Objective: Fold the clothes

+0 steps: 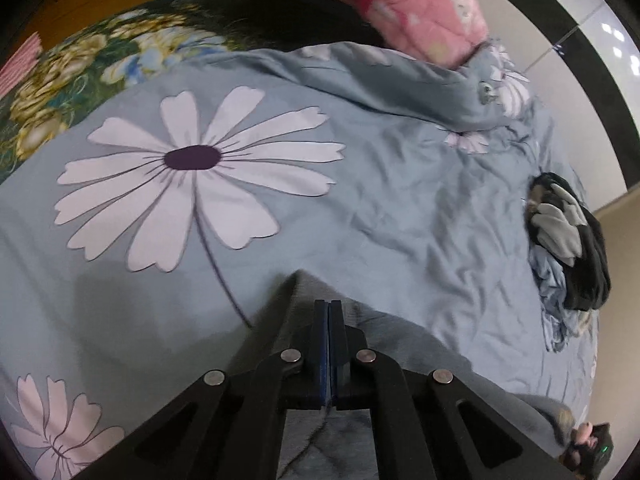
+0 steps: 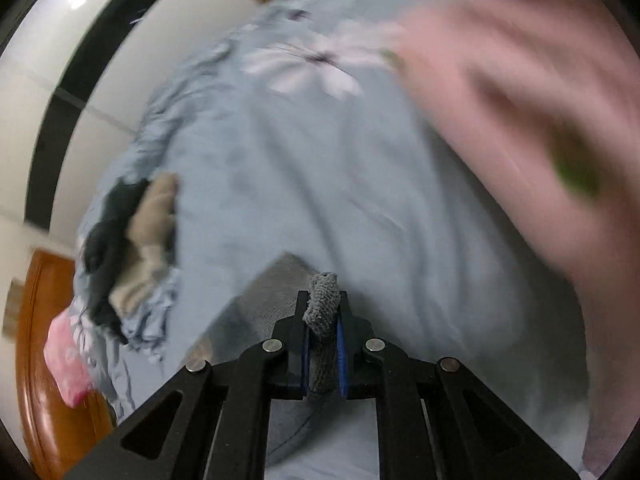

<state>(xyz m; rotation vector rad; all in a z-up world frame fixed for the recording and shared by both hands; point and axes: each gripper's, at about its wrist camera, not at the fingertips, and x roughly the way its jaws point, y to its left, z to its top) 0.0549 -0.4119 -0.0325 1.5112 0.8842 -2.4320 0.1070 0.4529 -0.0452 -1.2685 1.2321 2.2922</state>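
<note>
Grey garment (image 1: 420, 360) is held up off the bed by both grippers, each pinching an edge or corner. Left gripper (image 1: 329, 312): fingers pressed together, grey cloth draped under and around them, so I judge it clamped on the fabric, though the cloth between the pads is barely visible. Right gripper (image 2: 324, 308): fingers closed on a bunched roll of grey knit sticking up between the blue pads.

Progress: garment is mid-handling, not lying folded. Can't tell from this whether it's being spread out or carried over into a fold; either fits. Flat grey panel with a straight edge and 1 corner shows in both views, rest hidden under the grippers. Fabric looks like soft knit, limp, thick at the rolled hem.

Around it: blue floral bedsheet (image 1: 400, 184), wrinkled. A dark and pale heap of clothes (image 1: 568, 240) sits near the bed's edge, well apart from the garment, looks crumpled, so more seems left to fold. Pink quilt (image 1: 424, 8) at the far side. Right view is motion-blurred.
</note>
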